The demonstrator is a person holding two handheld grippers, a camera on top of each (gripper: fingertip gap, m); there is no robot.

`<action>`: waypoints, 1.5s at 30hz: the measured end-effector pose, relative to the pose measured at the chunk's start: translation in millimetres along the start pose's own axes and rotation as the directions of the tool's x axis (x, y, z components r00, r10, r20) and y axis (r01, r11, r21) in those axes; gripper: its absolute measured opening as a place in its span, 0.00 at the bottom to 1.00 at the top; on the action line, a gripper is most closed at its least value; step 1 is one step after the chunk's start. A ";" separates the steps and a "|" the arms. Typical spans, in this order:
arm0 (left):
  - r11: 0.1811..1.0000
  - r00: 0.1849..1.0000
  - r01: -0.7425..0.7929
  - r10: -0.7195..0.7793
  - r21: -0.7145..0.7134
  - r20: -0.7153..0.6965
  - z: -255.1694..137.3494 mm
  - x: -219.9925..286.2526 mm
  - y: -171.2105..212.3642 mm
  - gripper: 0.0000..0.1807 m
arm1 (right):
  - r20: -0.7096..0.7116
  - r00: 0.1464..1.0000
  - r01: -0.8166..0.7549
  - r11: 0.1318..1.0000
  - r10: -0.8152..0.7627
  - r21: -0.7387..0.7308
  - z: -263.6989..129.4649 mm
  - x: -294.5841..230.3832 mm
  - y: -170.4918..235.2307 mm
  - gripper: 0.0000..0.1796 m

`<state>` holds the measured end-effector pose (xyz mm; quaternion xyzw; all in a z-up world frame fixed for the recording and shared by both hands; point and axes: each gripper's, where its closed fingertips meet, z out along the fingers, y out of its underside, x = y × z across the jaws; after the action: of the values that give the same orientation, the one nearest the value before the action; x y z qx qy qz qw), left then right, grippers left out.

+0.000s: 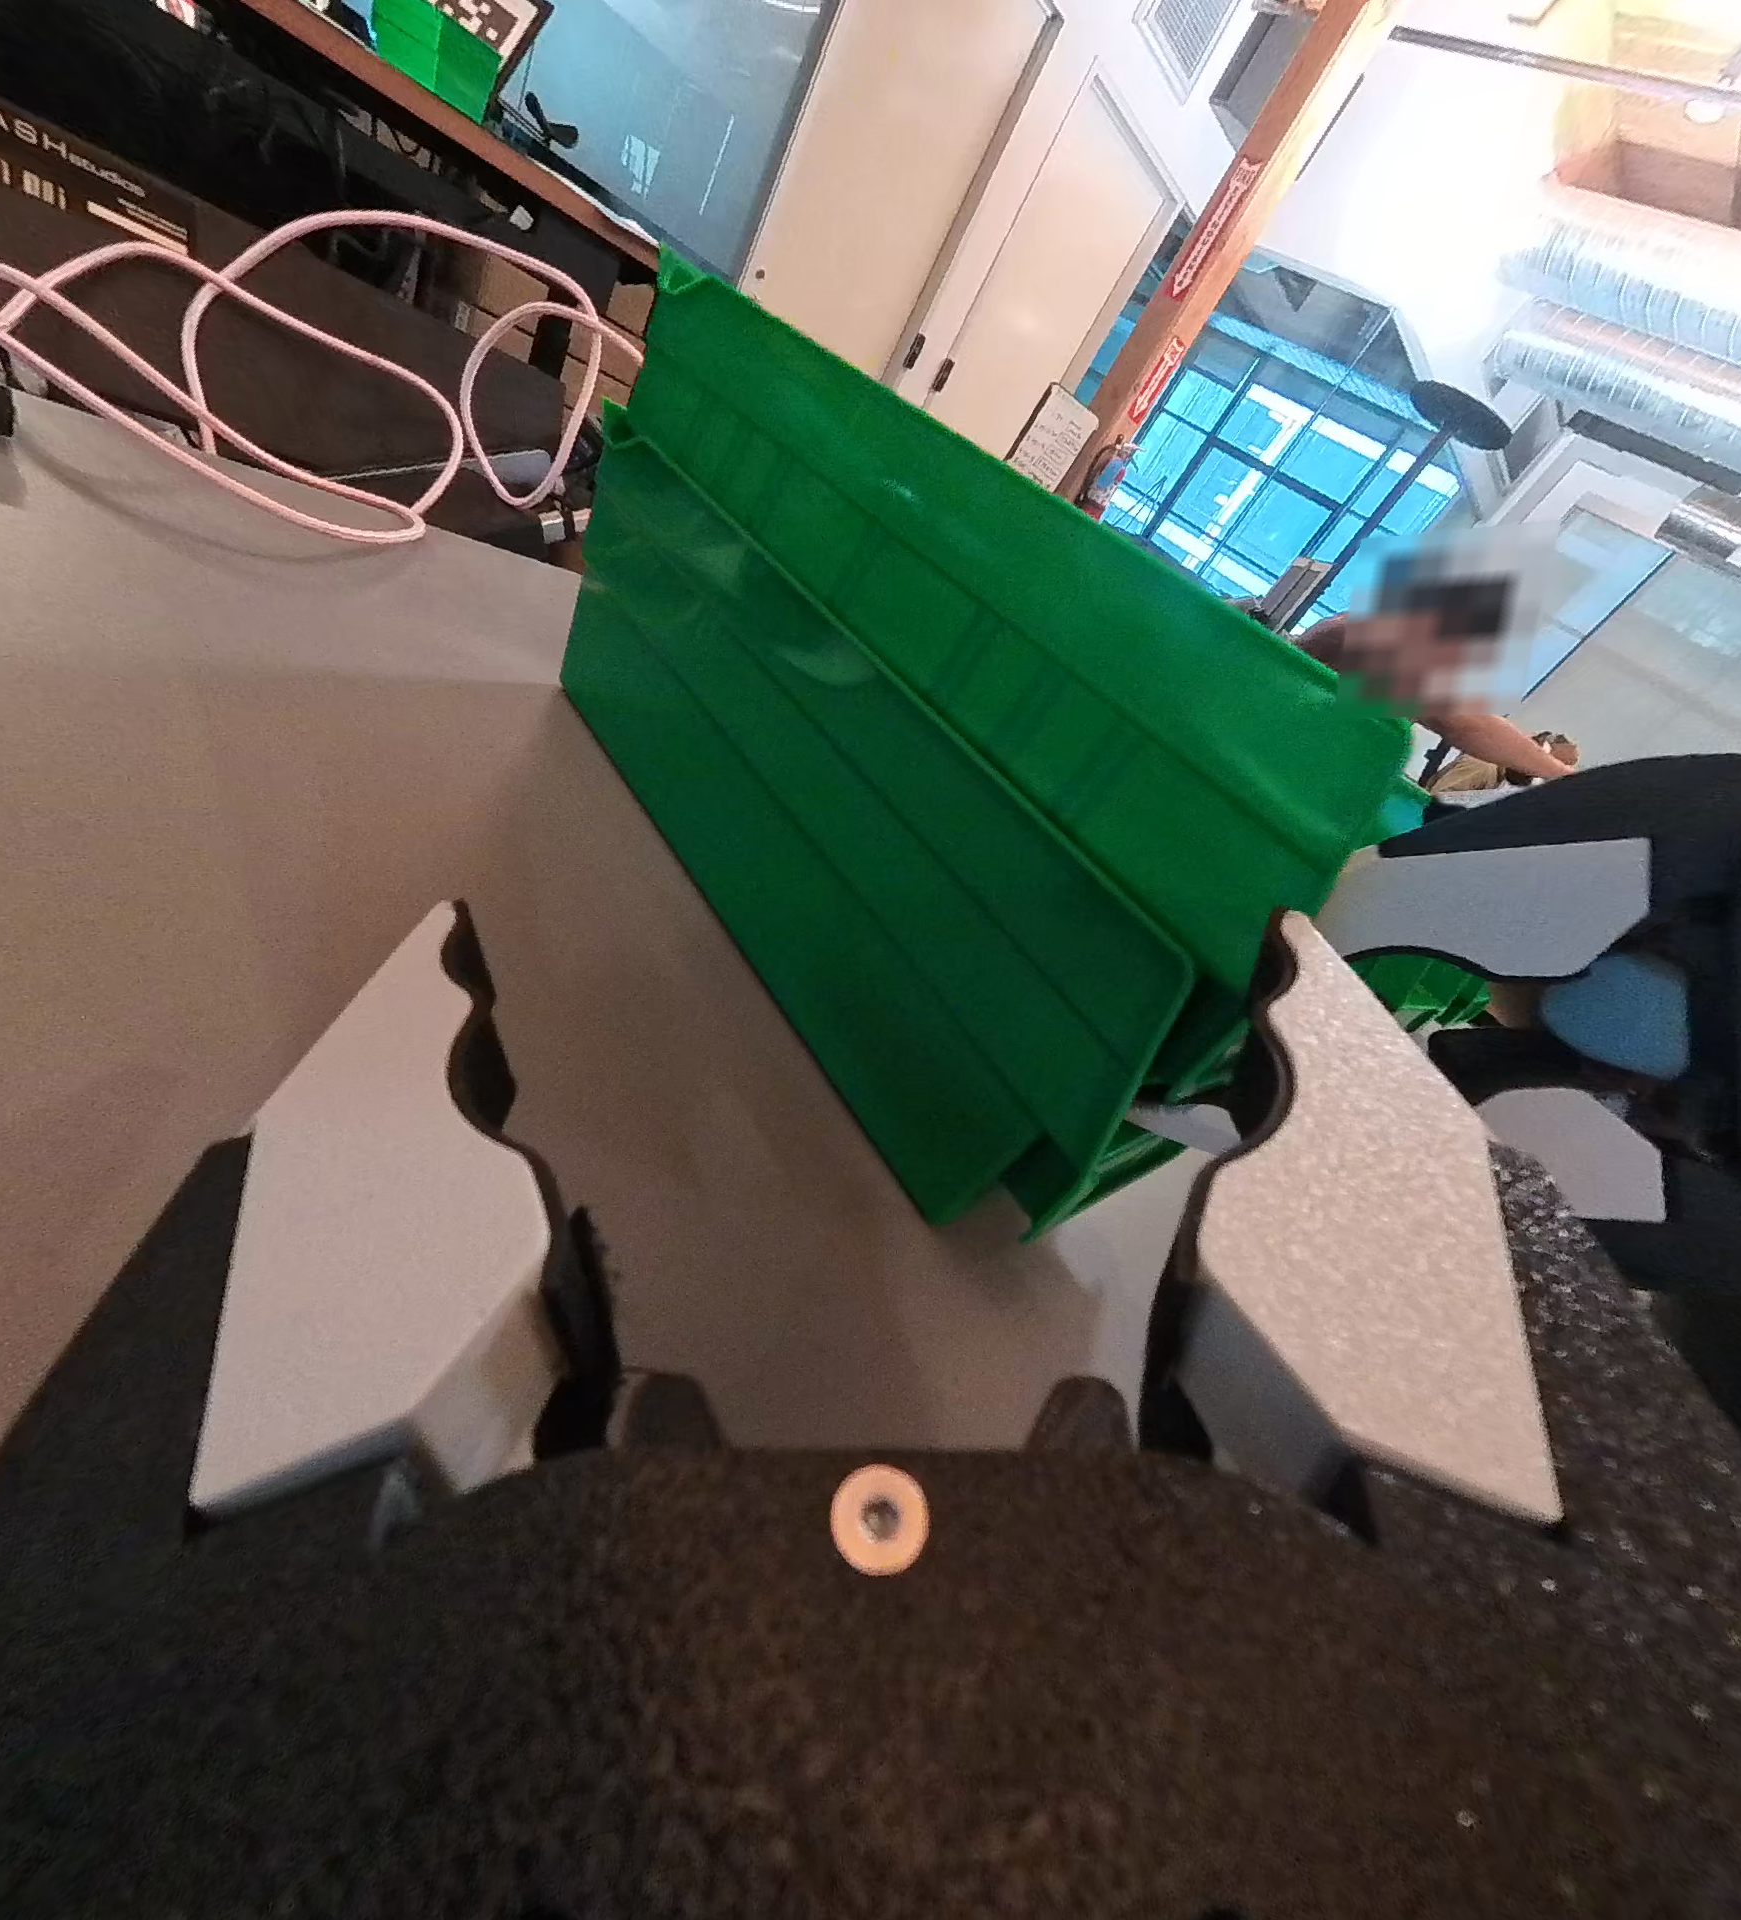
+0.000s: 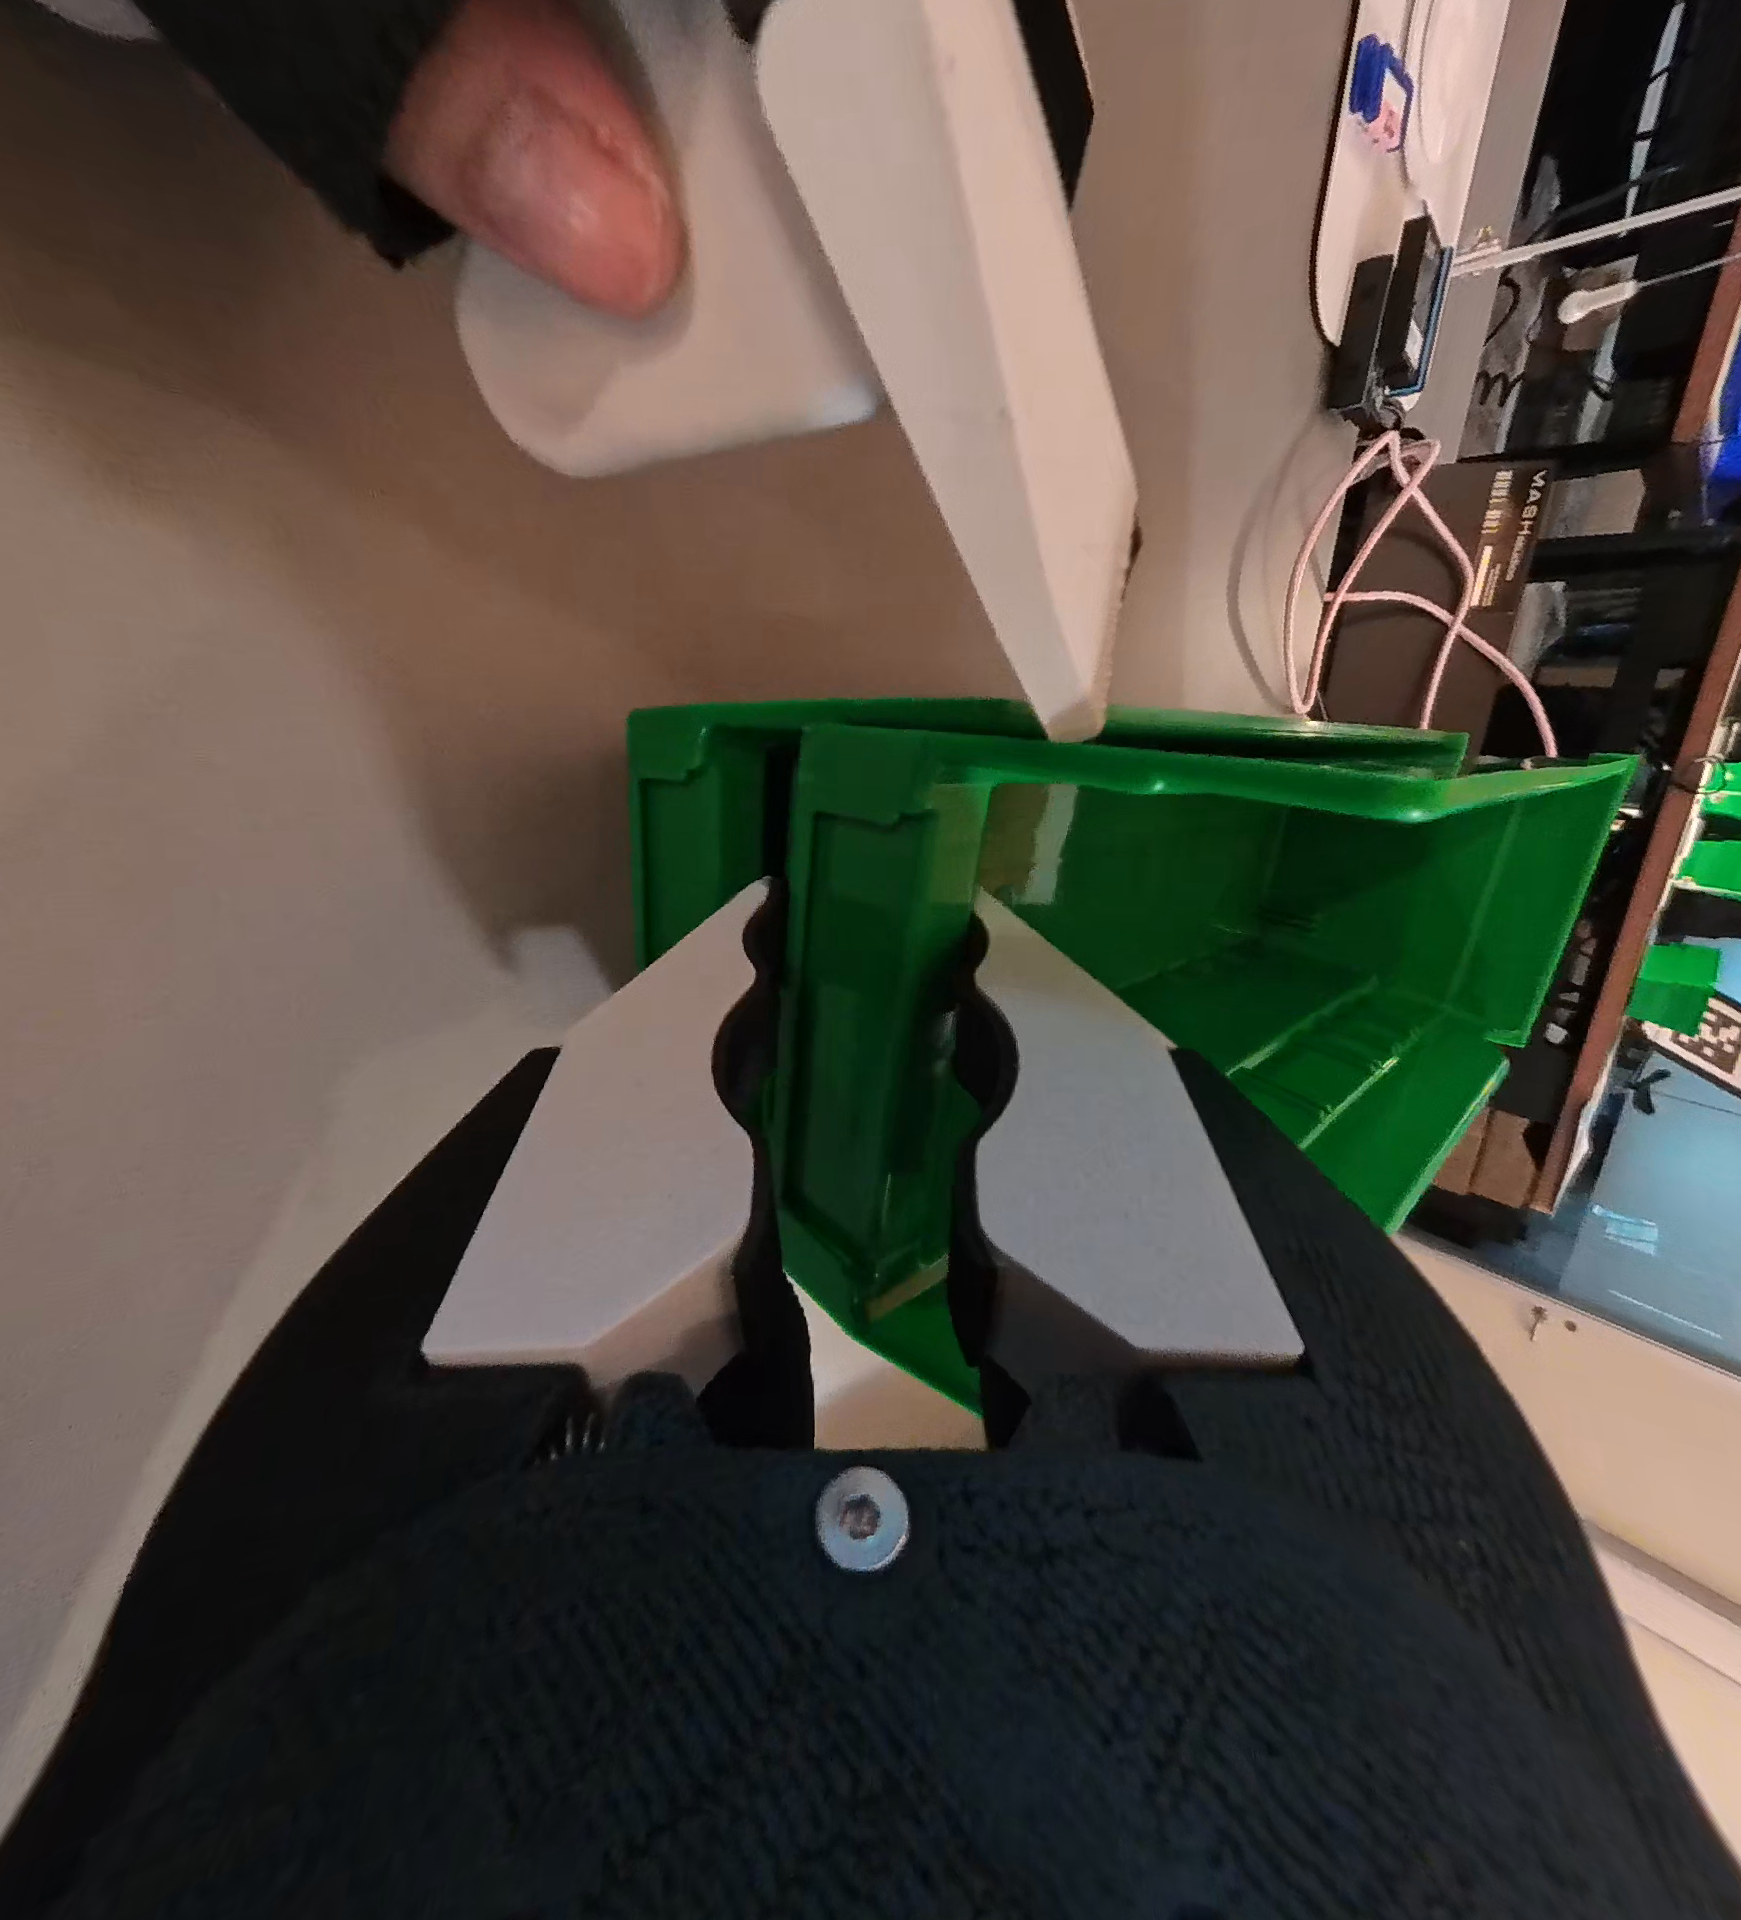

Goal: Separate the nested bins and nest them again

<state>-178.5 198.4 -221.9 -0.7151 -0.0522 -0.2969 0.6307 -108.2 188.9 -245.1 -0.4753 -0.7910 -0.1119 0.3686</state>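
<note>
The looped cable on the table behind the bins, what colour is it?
Pale pink. The cable shows best in the left wrist view, behind the green bins.

So the surface is a plain grey-beige table (image 1: pixel 222 790), matte top. Sitting right on it are the green bins (image 1: pixel 907 831), out toward 1 o'clock in the left wrist view, with the outer one's bottom edge touching the tabletop. At about 11 o'clock a pink braided cable (image 1: pixel 222 343) loops along the far edge and droops onto the top. In the right wrist view, a small black device (image 2: pixel 1391 301) lies near the table's far end, around 1 o'clock.
</note>
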 end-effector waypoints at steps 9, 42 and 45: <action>0.998 0.998 -0.024 0.021 0.050 0.053 -7.2 -8.0 -9.6 0.78 | -0.098 0.986 -0.115 0.976 0.135 0.185 -31.9 15.3 -4.8 0.34; 0.914 0.660 -0.289 0.406 -0.285 0.632 -50.5 -69.1 5.4 0.71 | -0.192 0.949 -0.176 0.928 0.248 0.329 -19.8 8.3 7.8 0.25; 0.917 0.671 -0.288 0.398 -0.275 0.626 -49.5 -68.2 4.9 0.71 | -0.213 0.941 -0.197 0.938 0.263 0.286 -18.6 11.1 29.7 0.25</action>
<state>-249.9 171.7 -258.2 -0.8161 -0.1168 0.1011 0.5568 -77.6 202.1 -229.5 -0.4946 -0.6851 -0.0212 0.5344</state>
